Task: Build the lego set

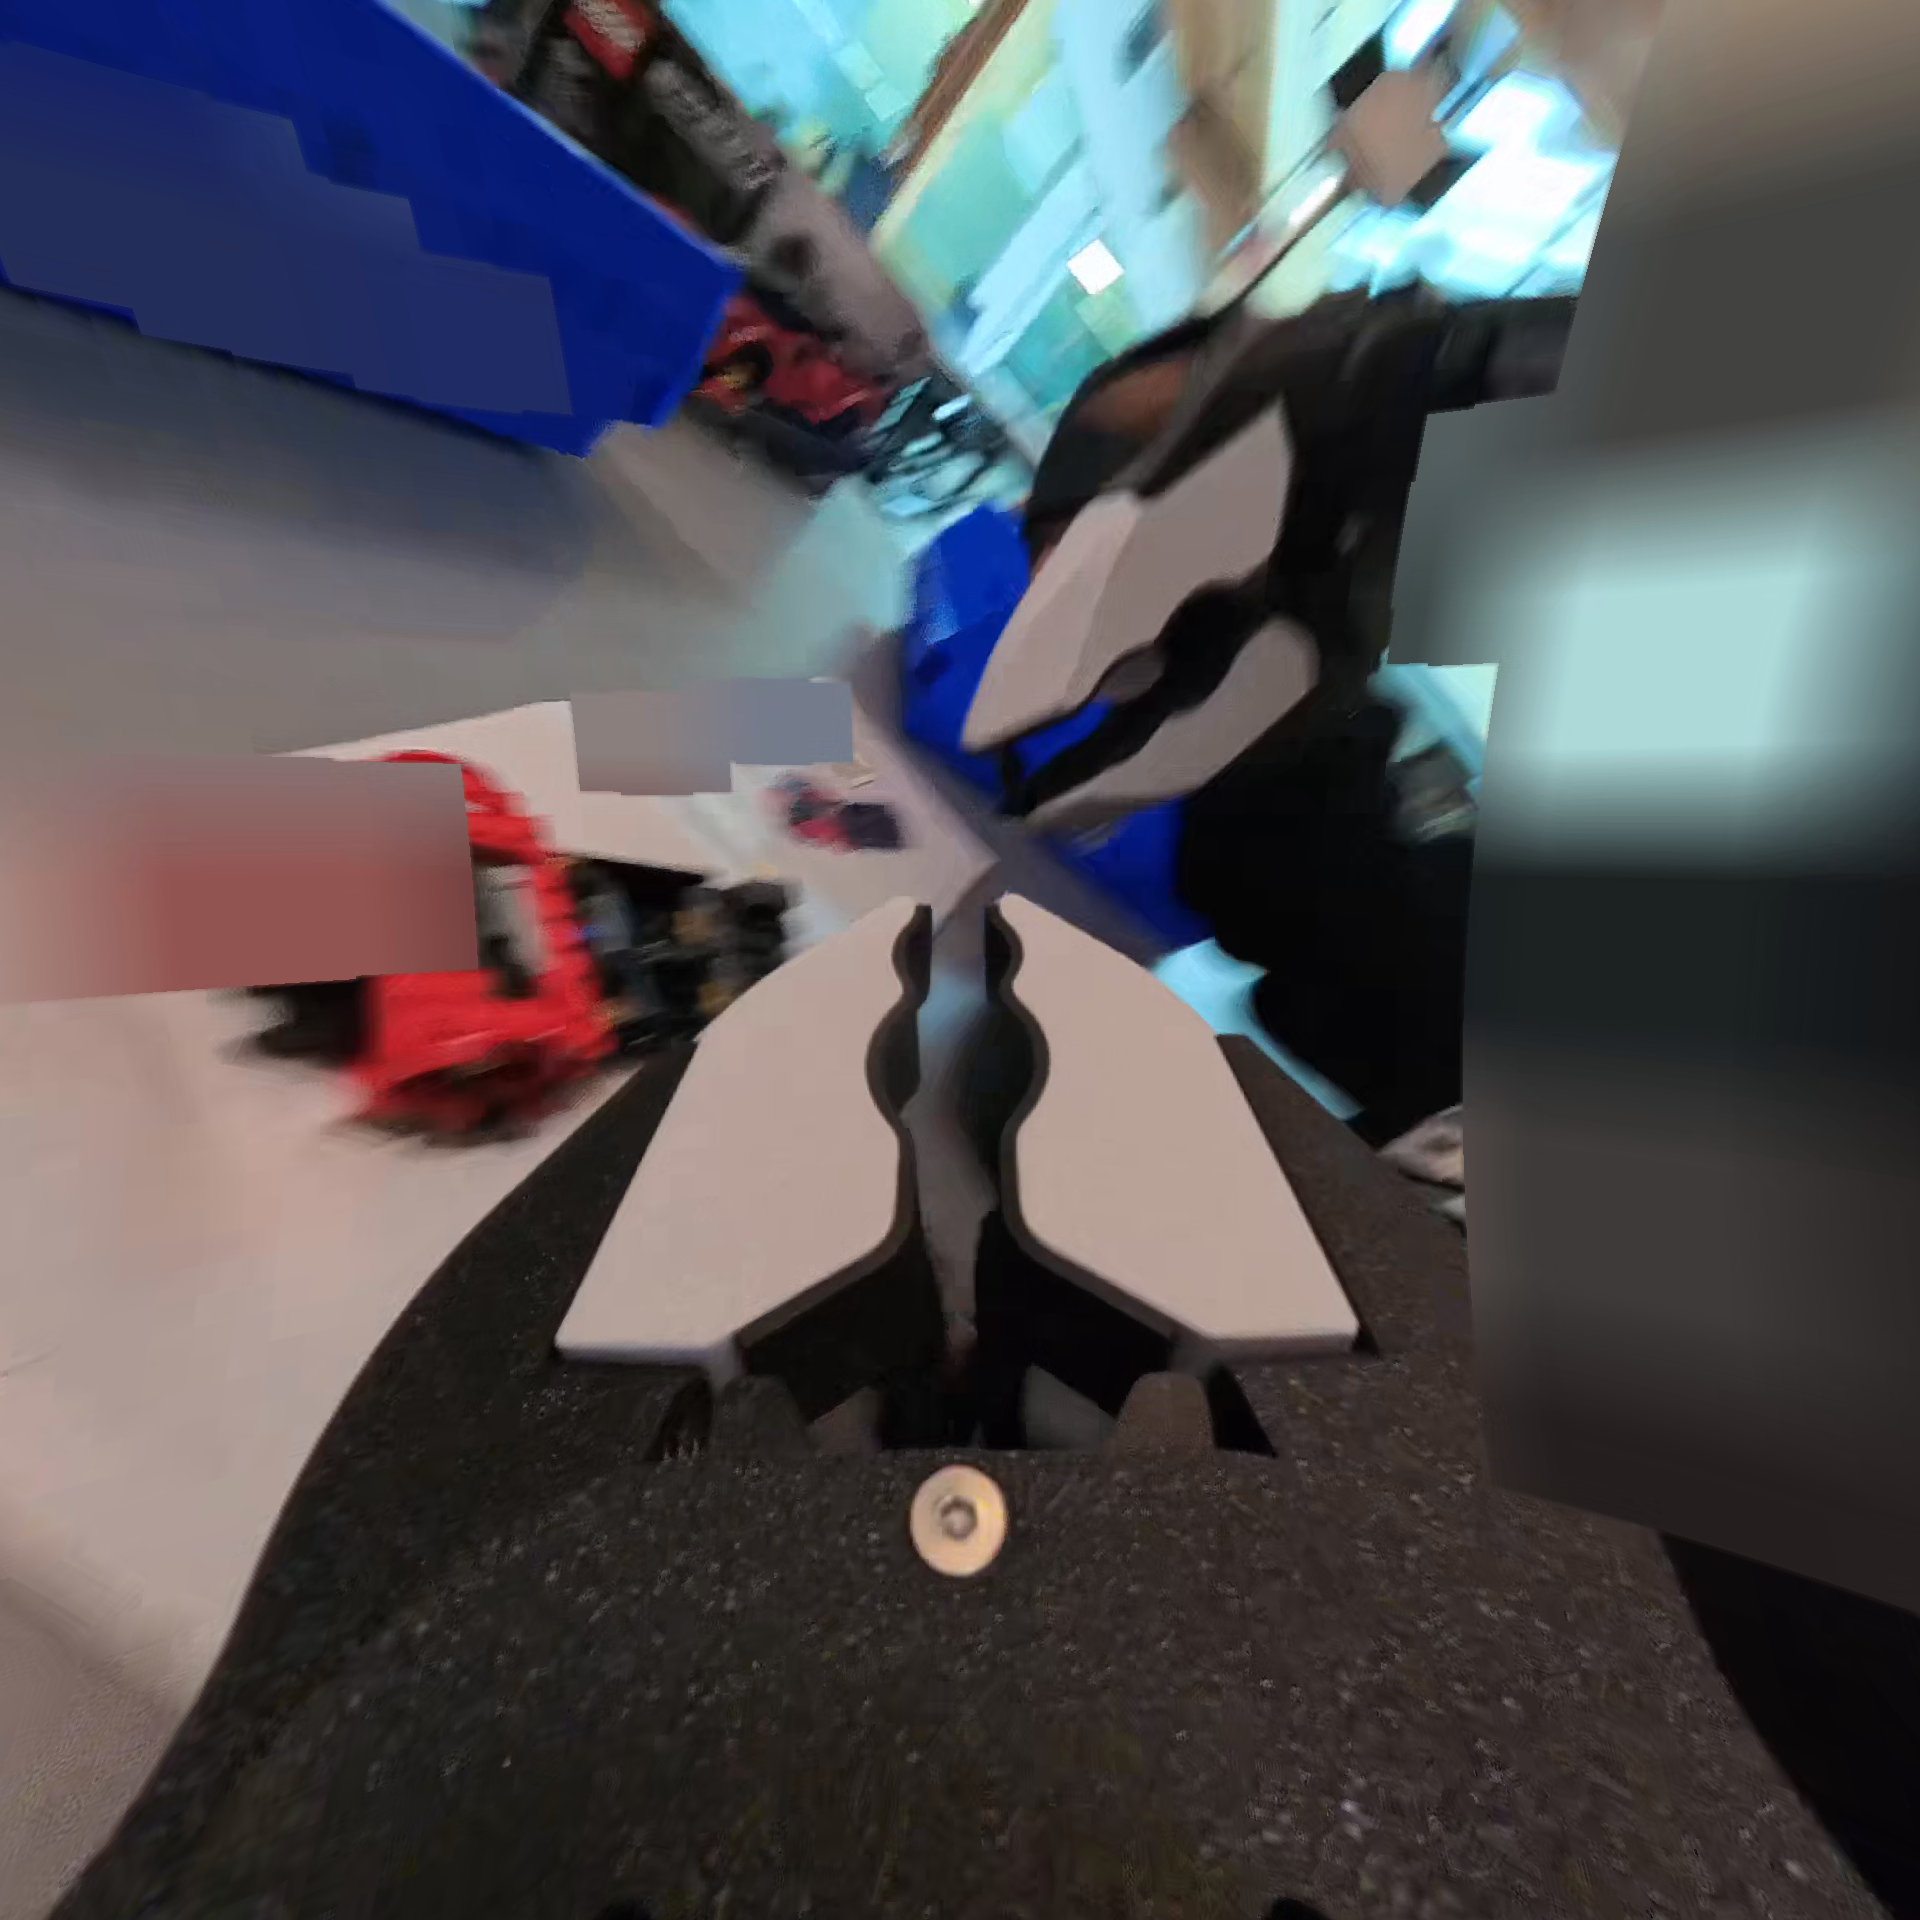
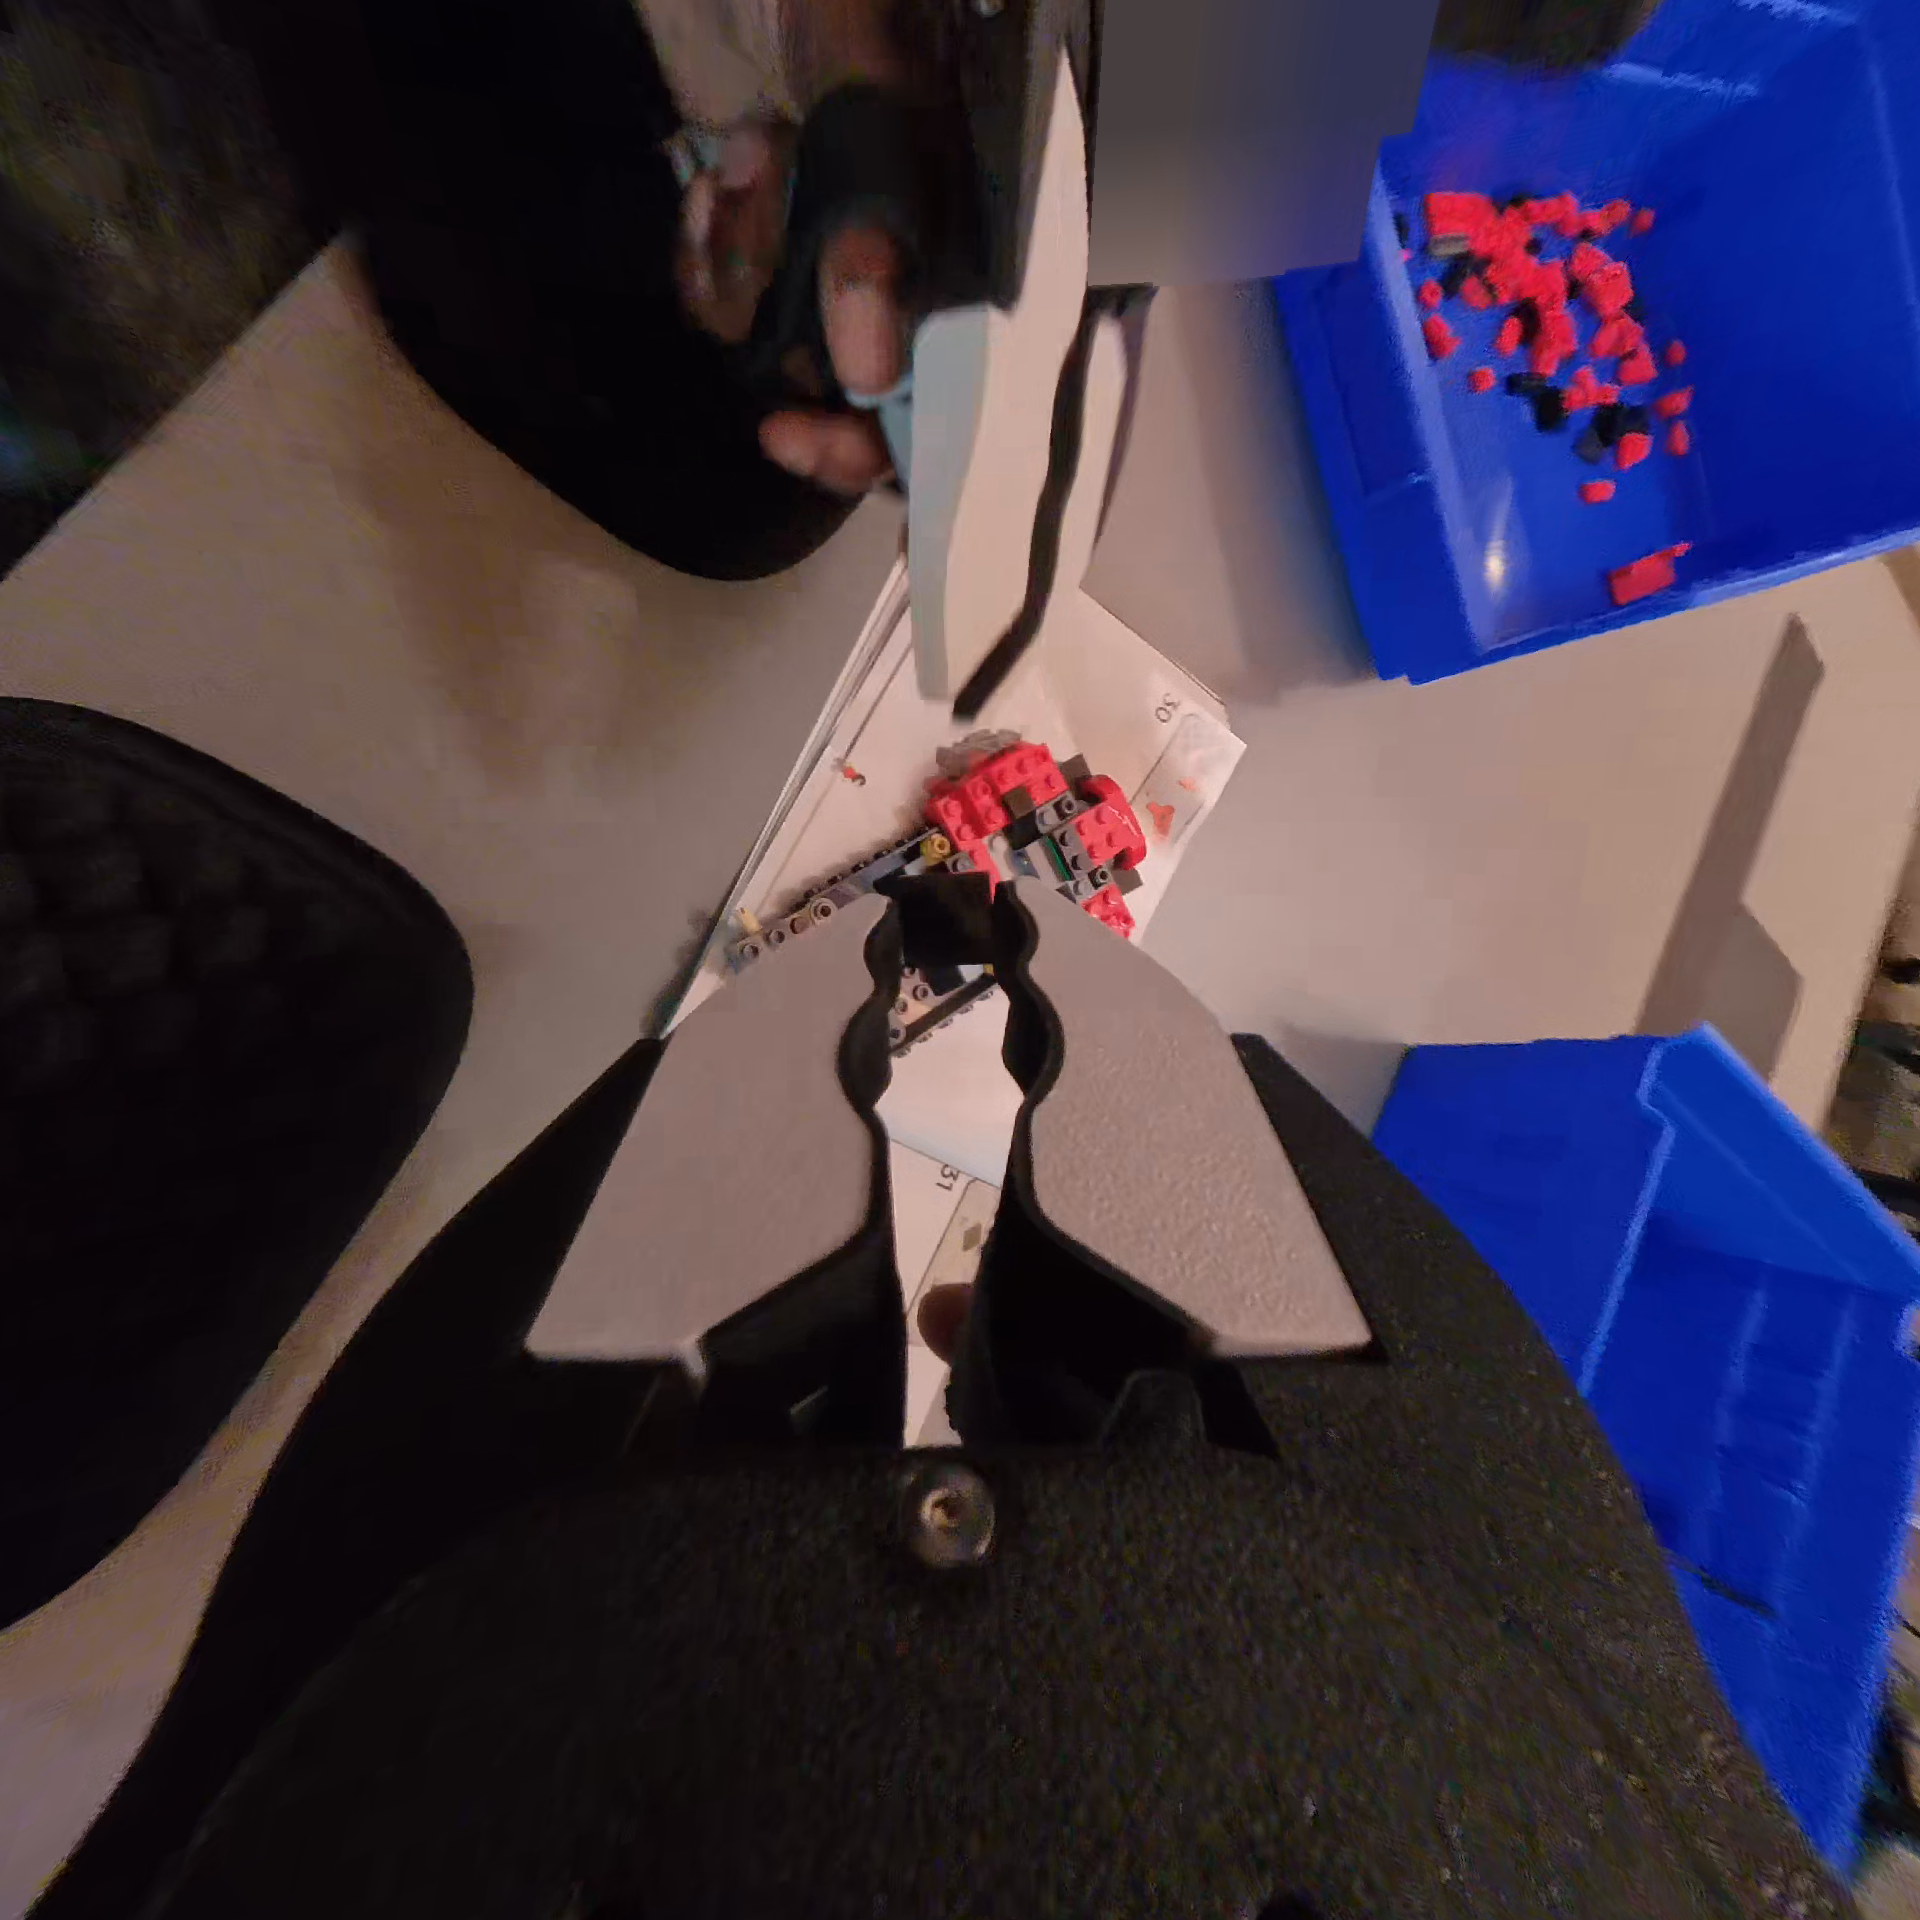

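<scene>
You have two tools, two blue bins and one part-built model in sight. Your right tool (image 2: 940, 914) is clamped on a small black piece (image 2: 940, 928), its tips right over the red and grey lego model (image 2: 1023, 831). The model lies on an open instruction booklet (image 2: 1049, 1101) on the worktop (image 2: 416, 665); its long axis runs from the left of your tips ahead and to the right, red end farthest. One blue bin (image 2: 1766, 416) of loose red and black bricks sits ahead right, the other bin (image 2: 1714, 1299) beside your right finger. Your left tool (image 1: 956, 914), fingers nearly together with nothing visible between them, comes in from ahead, tips down, a hand (image 2: 842, 343) behind it.
</scene>
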The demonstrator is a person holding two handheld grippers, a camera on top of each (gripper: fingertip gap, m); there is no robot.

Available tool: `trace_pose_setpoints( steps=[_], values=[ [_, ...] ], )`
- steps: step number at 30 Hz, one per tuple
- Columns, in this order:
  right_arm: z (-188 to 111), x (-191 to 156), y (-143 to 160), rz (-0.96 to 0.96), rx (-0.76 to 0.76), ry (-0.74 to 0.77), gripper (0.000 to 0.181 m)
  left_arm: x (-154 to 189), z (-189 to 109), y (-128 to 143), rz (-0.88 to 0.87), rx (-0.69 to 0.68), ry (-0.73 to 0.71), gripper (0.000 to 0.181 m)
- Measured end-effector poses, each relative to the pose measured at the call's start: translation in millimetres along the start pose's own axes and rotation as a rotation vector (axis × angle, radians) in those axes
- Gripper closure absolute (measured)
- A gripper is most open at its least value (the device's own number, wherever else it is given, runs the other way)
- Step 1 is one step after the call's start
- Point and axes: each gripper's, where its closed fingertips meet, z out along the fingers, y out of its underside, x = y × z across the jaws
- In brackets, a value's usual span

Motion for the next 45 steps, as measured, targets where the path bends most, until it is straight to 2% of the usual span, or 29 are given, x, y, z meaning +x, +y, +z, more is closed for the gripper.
trace_pose_setpoints(
  steps=[3,4,6,11,15,21,27,41,45],
  values=[
    [12,5,4,0.009,0.062,-0.106,0.165,-39,-38,2,0.325,-0.139,-0.354,0.170],
    [17,9,6,0.002,0.067,-0.131,0.165,-46,-48,1,0.400,-0.172,-0.427,0.169],
    [30,17,12,-0.030,0.046,-0.180,0.165,-54,-55,1,0.463,-0.218,-0.488,0.166],
    [52,28,4,-0.070,0.094,-0.312,0.165,-62,-44,10,0.441,-0.304,-0.456,0.163],
    [76,27,8,-0.156,0.025,-0.428,0.164,-67,-39,10,0.454,-0.329,-0.457,0.165],
    [97,30,15,-0.227,-0.051,-0.571,0.165,-67,-41,6,0.452,-0.294,-0.457,0.168],
    [104,26,19,-0.209,-0.105,-0.684,0.165,-66,-41,6,0.426,-0.291,-0.436,0.168],
    [104,25,21,-0.145,-0.140,-0.746,0.159,-64,-42,5,0.409,-0.274,-0.405,0.169],
    [99,28,16,-0.105,-0.100,-0.727,0.159,-64,-41,5,0.401,-0.278,-0.405,0.169]
  ],
)
